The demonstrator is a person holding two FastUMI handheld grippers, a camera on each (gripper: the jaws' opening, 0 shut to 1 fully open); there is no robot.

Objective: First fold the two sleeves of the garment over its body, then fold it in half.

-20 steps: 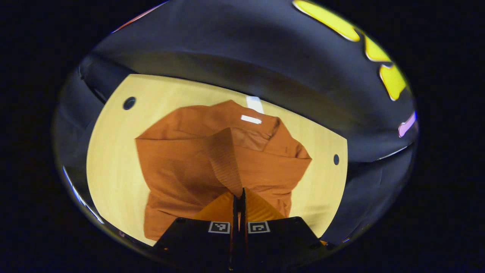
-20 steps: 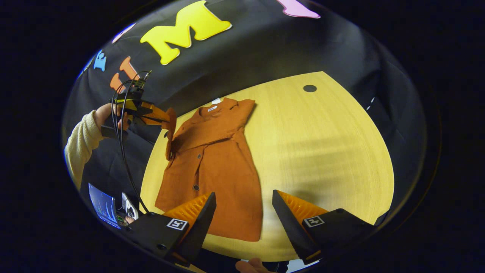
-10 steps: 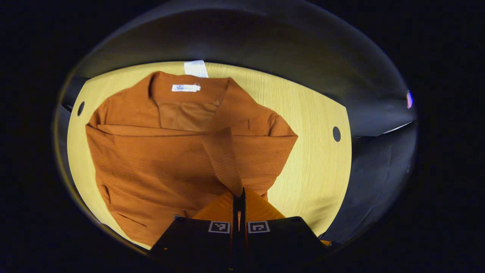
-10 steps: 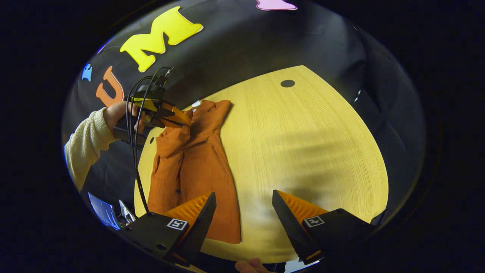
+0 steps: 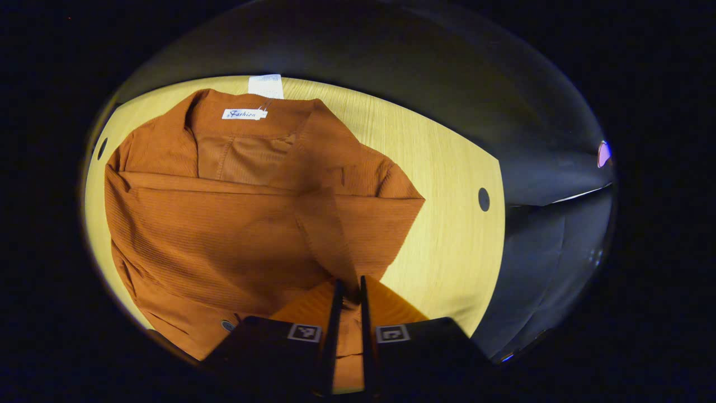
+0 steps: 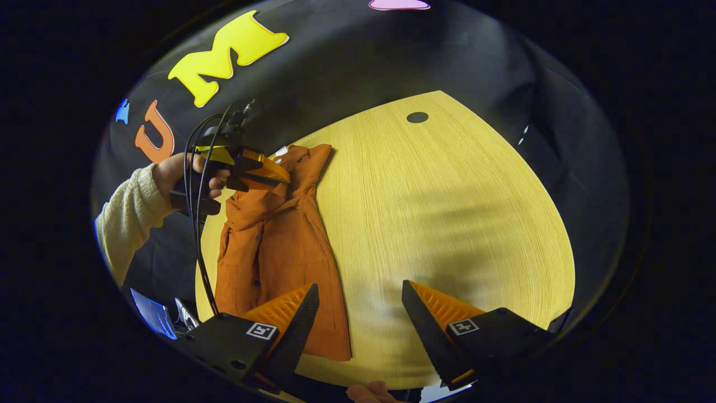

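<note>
Garment (image 5: 224, 224) sleeve (image 5: 327, 235), centre frame, may slip back off if the barely parted left gripper (image 5: 348, 288) releases early; right gripper (image 6: 358, 305) gapes empty.

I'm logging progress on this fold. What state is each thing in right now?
Rust-orange ribbed garment: flat on the wooden table, front up.
Its sleeve: lifted over the body, between the left gripper's fingers.
Left gripper: jaws slightly parted.
Right gripper: open, holding nothing.
</note>
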